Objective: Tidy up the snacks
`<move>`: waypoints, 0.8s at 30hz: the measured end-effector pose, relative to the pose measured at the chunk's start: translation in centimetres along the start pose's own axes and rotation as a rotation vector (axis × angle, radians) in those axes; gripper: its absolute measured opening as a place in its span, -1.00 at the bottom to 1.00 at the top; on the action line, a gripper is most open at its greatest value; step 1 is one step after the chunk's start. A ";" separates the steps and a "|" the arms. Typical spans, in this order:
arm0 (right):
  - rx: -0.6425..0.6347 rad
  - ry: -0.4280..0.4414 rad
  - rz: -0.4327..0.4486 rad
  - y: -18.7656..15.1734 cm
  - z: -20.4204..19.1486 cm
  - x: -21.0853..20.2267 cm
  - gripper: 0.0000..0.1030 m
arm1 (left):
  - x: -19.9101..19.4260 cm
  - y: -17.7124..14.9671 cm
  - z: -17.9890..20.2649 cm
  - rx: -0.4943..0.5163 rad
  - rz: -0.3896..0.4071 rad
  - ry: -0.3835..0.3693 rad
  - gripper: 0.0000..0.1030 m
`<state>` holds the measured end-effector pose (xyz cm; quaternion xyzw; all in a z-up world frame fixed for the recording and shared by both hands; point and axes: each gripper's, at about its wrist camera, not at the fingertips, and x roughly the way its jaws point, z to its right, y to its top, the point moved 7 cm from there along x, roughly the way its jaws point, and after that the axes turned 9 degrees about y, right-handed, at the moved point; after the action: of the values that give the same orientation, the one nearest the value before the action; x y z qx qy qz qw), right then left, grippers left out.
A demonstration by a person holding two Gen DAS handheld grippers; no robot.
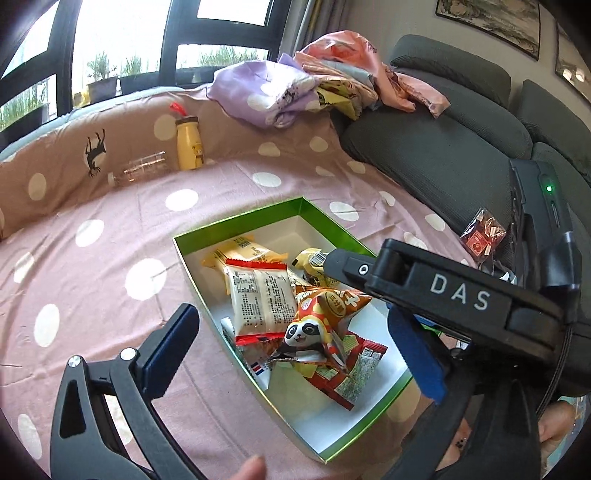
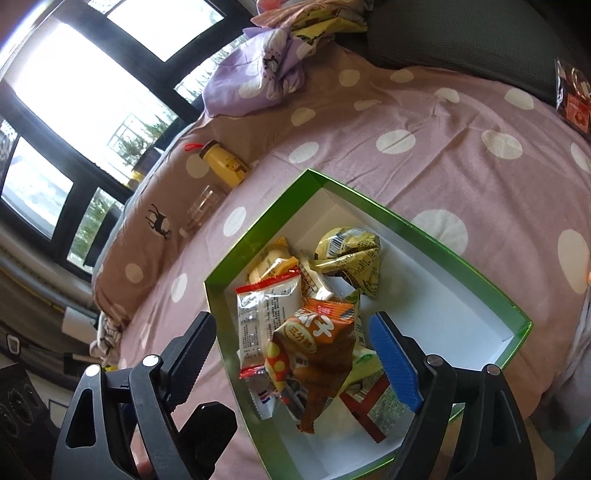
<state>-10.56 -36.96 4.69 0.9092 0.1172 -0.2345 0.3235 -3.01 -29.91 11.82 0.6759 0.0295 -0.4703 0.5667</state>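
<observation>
Left wrist view: we see snack packets (image 1: 295, 314) heaped in the green box (image 1: 236, 221) on the bed, centre toward 5 o'clock. Both hand-held grippers, left (image 1: 291, 354) and right (image 2: 295, 358), gape empty. Packets look light, crinkly, slippery; we'd pinch a sealed edge.

a home living room, by the look of it.
a dark grey fabric sofa (image 1: 436, 155) draped with a pink polka-dot cotton sheet (image 1: 110, 229), crumpled laundry (image 1: 314, 85) piled on it, black-framed windows (image 1: 170, 40), framed landscape paintings (image 1: 491, 22) hung above.
</observation>
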 end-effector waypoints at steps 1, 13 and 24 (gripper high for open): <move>-0.009 -0.004 0.013 0.1 -0.2 -0.3 0.66 | -0.3 0.1 -0.1 0.000 0.008 -0.001 0.99; -0.084 -0.105 0.108 0.5 -1.3 -3.2 0.67 | 0.0 -0.5 -1.0 -0.031 -0.007 0.020 0.99; -0.086 -0.117 0.102 0.4 -1.4 -3.0 0.67 | 0.0 -0.7 -1.1 -0.036 -0.010 0.013 0.99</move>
<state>-12.57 -36.57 7.37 0.8840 0.0615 -0.2654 0.3800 -2.79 -28.76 11.23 0.6686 0.0449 -0.4681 0.5761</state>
